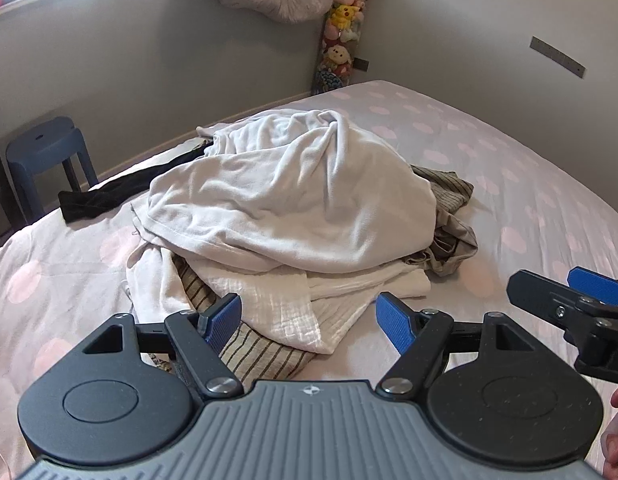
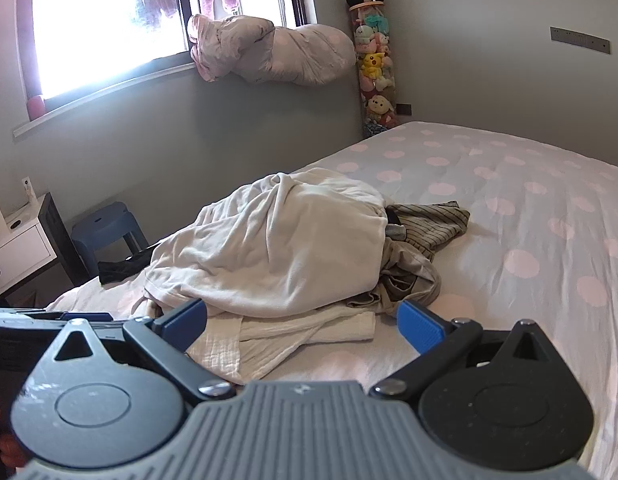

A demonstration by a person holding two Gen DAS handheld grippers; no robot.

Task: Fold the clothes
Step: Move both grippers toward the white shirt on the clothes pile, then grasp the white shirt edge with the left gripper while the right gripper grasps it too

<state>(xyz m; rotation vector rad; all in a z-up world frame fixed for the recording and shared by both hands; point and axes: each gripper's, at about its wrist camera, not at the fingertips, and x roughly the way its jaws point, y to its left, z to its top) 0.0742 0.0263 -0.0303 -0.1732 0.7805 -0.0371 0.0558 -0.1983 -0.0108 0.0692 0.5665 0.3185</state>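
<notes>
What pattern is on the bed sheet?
Pale pink dots on light grey bed sheet, clearest in the right wrist view.

Grey walls (image 2: pixel 249 128), a bright window (image 2: pixel 109 20), a blue stool (image 1: pixel 45 148) and a white nightstand (image 2: pixel 17 240).

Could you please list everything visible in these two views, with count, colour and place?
White garment: one, top of the pile on the bed.
Cream muslin cloth: one, under it, front.
Striped garment: one, grey-brown, pile's right side.
Black garment: one, left of the pile.
Bed: one, grey sheet with pink dots.
Stool: one, blue, beside the bed.
Plush toys: several, corner column.
Bundled duvet: one, windowsill.
Nightstand: one, white, far left.
Left gripper: open.
Right gripper: open.
</notes>
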